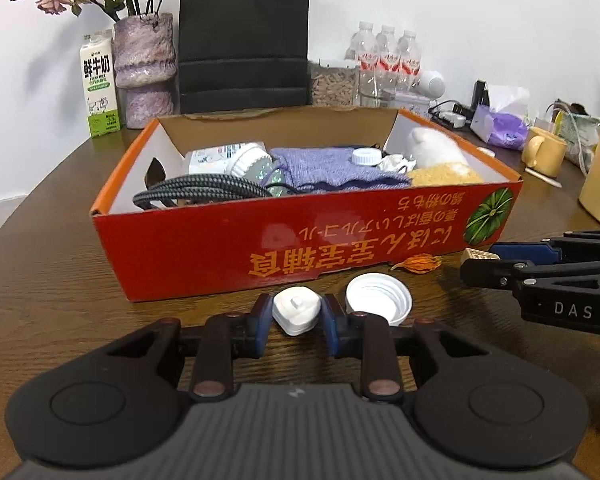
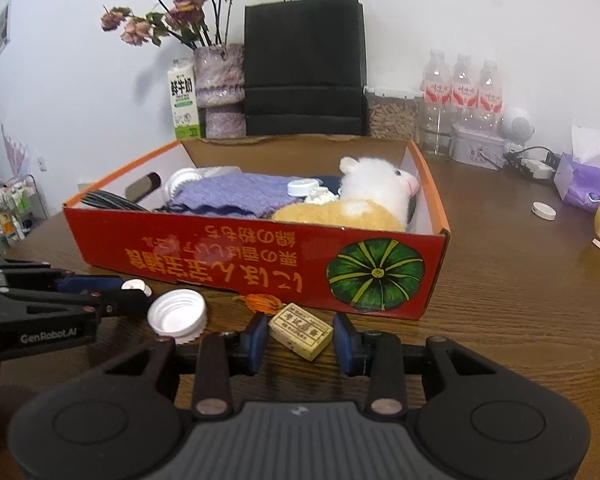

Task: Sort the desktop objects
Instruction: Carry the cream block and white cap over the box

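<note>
On the brown table [image 1: 60, 272], in front of the red cardboard box [image 1: 204, 256], my left gripper [image 1: 296, 314] is shut on a small white plastic piece [image 1: 296, 309] that rests on the wood. The right wrist view shows that same gripper [image 2: 134, 292] from the side with the white piece [image 2: 134, 285] at its tips. My right gripper [image 2: 300, 334] is shut on a small beige printed block [image 2: 300, 330], also on the table. It enters the left wrist view [image 1: 480, 262] from the right. The box [image 2: 204, 256] holds a purple knit [image 2: 232, 196], a plush toy [image 2: 372, 184] and a cable [image 1: 204, 188].
Between the two grippers lie a large white screw cap [image 1: 378, 300] and an orange dried husk [image 1: 418, 262]. Behind the box stand a milk carton [image 1: 100, 84], a vase [image 1: 144, 72], a black paper bag [image 1: 244, 40] and water bottles [image 1: 388, 56]. A yellow mug [image 1: 544, 150] is at right.
</note>
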{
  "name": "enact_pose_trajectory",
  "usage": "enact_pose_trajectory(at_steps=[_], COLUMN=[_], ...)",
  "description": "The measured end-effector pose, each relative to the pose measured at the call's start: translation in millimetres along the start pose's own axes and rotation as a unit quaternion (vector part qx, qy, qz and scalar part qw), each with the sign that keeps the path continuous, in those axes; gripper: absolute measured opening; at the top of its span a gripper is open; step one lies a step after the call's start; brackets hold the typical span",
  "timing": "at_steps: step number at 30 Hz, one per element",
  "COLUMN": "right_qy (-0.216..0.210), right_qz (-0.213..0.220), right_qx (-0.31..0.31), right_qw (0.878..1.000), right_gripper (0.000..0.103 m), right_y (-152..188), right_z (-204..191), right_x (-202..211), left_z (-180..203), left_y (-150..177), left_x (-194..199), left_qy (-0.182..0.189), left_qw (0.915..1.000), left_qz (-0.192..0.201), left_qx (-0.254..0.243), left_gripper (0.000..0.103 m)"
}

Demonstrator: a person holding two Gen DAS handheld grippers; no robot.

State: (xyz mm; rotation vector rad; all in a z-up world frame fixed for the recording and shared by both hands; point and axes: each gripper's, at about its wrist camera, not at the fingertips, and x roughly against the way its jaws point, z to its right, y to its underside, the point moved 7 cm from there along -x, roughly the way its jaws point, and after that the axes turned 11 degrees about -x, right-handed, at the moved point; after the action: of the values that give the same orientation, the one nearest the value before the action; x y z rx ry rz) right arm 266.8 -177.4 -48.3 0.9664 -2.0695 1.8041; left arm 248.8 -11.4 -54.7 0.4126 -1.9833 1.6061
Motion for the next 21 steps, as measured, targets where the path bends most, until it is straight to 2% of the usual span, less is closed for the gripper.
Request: enact_pose_trajectory(at_steps=[8,16,21], right_qy=[-0.025,-0.041,-0.041], right_qz=[0.047,0.11,0.131], right_qx=[0.004,0.011,0.009], right_qw=[0.999,0.993,0.991], right_gripper=[0.034,0.034,0.034], right_y=[-24,-77,-110], right_z=[-14,-33,-41], right_x=[33,48,34], left_z=[-6,-21,-32], left_y=[-26,-83,-117], left_x=[34,44,34], left_qy=[-0.003,-0.025,-0.045], left_qw=[0.998,0.9912,0.9859], left_qz=[0.061,0.125,0.152], left_qx=[0.016,0.036,0.052], left_gripper=[0.027,0.027,0.027])
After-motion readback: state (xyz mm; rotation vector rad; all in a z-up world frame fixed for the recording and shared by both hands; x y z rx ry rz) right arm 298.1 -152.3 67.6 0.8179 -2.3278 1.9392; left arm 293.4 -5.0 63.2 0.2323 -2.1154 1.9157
